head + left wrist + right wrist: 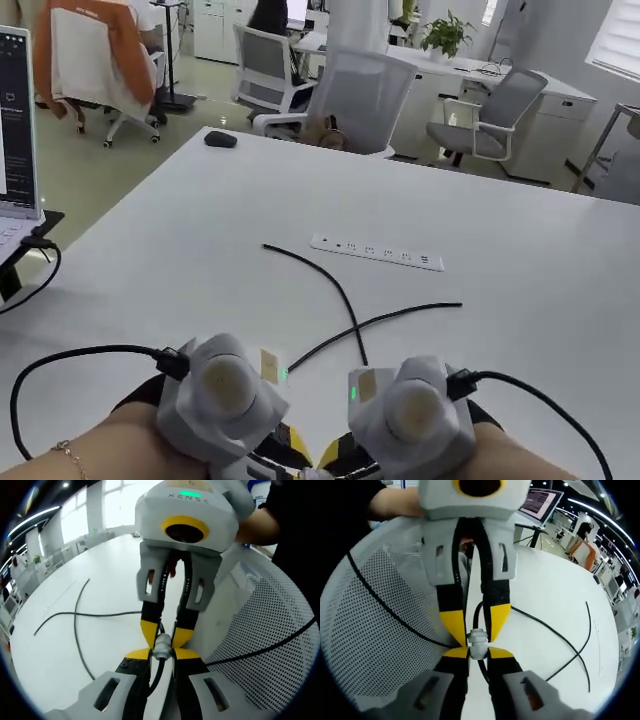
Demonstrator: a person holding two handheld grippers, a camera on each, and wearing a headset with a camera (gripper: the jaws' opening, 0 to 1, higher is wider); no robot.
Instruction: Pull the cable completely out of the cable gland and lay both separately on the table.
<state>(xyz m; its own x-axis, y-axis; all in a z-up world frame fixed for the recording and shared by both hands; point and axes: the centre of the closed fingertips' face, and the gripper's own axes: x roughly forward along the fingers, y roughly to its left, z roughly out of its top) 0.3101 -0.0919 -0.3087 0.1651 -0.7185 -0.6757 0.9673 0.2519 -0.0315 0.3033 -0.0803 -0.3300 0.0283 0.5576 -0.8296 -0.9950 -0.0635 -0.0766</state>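
White tabletop (520, 300) takes up most of the head view, in an open office with swivel chairs (365, 95) and a potted plant (445, 35) behind it. On it a white power strip (375, 253) lies flat. Just on the person's side of the power strip two black strands (345, 300) cross each other and run on toward the grippers; I cannot tell whether they are two ends of one cable. Beyond the power strip, toward the far left corner, sits a dark mouse (220, 139), and well to the left of the power strip a laptop (15, 150) shows at the picture's edge. Well to the near side of the power strip, about over the table's near edge, the left gripper (161, 654) and the right gripper (477, 653) meet tip to tip, pointed at each other. Between them is the cable gland (161, 646), a small pale grey fitting held off the table. In each gripper view that gripper's own yellow-tipped jaws are closed against the sides of the gland, and the other pair's tips press in at its far end. The cable (156, 675) is threaded through the gland: it runs back between the left gripper's jaws, and the right gripper view shows a black length between its own jaws too. Below the grippers lies a white perforated surface (270, 630).
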